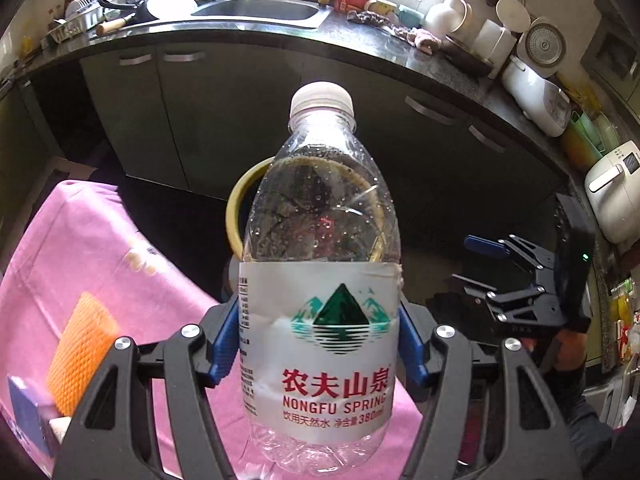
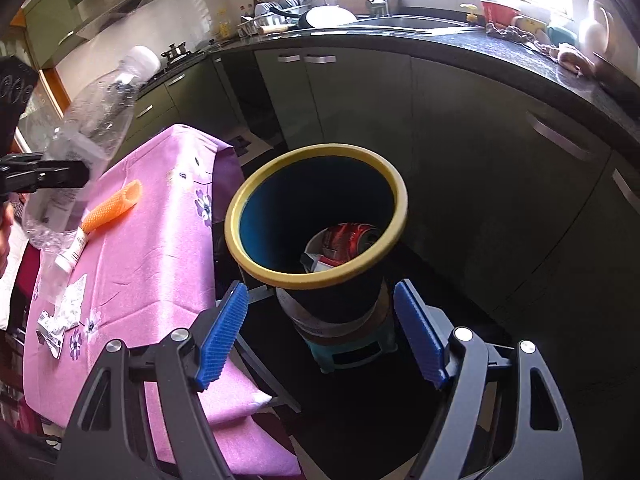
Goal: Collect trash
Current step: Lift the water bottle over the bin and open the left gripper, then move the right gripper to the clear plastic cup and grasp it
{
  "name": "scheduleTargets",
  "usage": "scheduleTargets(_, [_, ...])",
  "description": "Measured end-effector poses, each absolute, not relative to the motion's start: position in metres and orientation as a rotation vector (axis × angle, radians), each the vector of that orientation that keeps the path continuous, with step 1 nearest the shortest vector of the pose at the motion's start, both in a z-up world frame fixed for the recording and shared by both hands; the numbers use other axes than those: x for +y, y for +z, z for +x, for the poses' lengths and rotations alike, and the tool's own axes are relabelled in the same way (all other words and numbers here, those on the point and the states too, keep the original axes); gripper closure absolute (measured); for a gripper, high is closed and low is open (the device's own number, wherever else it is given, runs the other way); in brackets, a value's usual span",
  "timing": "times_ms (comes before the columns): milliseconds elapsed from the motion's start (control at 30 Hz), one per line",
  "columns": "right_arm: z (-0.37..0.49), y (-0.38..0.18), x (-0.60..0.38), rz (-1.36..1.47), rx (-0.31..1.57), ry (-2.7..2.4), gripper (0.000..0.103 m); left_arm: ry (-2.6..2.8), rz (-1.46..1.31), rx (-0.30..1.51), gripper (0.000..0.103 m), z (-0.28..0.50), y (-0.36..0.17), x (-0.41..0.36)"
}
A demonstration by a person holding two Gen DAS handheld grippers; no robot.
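Clear plastic water bottle [image 1: 320, 264] sat clamped in left gripper [image 1: 318, 344] fingers; right gripper [image 2: 320, 332] hung open, empty. Risk: bottle could clip yellow-rimmed dark bin [image 2: 256, 200] w/ off-centre drop.

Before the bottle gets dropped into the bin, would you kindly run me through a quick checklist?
1. Left gripper clamped on the bottle: ok.
2. Bottle cap on: ok.
3. Bin mouth open, with room above the red can: ok.
4. Bottle directly over the bin: not ok; from the right wrist view it is off to the side, above the pink cloth.
5. Right gripper open, holding nothing: ok.
6. Bin steady on its stool: cannot tell.
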State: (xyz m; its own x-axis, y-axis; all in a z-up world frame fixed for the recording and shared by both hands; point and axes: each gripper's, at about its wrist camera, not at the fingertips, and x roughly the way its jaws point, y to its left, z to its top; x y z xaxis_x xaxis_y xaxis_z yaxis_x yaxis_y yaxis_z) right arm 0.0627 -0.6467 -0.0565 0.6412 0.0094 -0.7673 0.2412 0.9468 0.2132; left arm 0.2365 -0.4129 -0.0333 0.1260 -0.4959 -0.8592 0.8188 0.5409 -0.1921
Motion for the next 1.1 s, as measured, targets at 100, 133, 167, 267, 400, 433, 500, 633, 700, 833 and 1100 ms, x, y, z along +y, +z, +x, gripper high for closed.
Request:
scheduleTargets(100, [0.055, -0.06, -0.657, 0.331, 0.869, -0.156, 0.028, -0.996, 0.396, 1.116, 0.04, 0.244, -0.059, -0.46])
scheduleTargets(133, [0.053, -0.061, -0.66, 0.338, 0.869, -0.161, 0.028, -0.993, 0.405, 1.125, 0.04, 0.247, -0.067, -0.474])
scheduleTargets(167, [0.051, -0.062, -0.663, 0.344, 0.869, -0.164, 0.028, -0.991, 0.417, 1.131, 0.04, 0.249, -0.075, -0.487])
scheduleTargets(267, [0.045, -0.065, -0.67, 0.355, 0.874, -0.175, 0.028, -0.976, 0.442, 1.139, 0.04, 0.253, -0.096, -0.517])
scheduleTargets(400, [0.04, -0.066, -0.675, 0.363, 0.877, -0.183, 0.028, -0.934, 0.462, 1.152, 0.04, 0.261, -0.119, -0.547])
scheduleTargets(433, [0.039, -0.066, -0.676, 0.363, 0.877, -0.183, 0.028, -0.923, 0.463, 1.155, 0.04, 0.262, -0.121, -0.548])
scheduleTargets(500, [0.038, -0.064, -0.677, 0.363, 0.872, -0.181, 0.028, -0.924, 0.441, 1.158, 0.04, 0.262, -0.118, -0.544])
scheduleTargets(633, [0.036, -0.063, -0.672, 0.364, 0.863, -0.17, 0.027, -0.946, 0.413, 1.116, 0.04, 0.254, -0.093, -0.512])
scheduleTargets(700, [0.037, -0.064, -0.669, 0.363, 0.863, -0.16, 0.027, -0.96, 0.38, 1.089, 0.038, 0.245, -0.074, -0.488])
scheduleTargets(833, [0.041, -0.064, -0.657, 0.355, 0.862, -0.131, 0.027, -0.967, 0.307, 1.019, 0.035, 0.221, -0.038, -0.436])
scheduleTargets(1100, [0.051, -0.059, -0.627, 0.32, 0.865, -0.086, 0.025, -0.898, 0.172, 0.843, 0.02, 0.168, 0.015, -0.304])
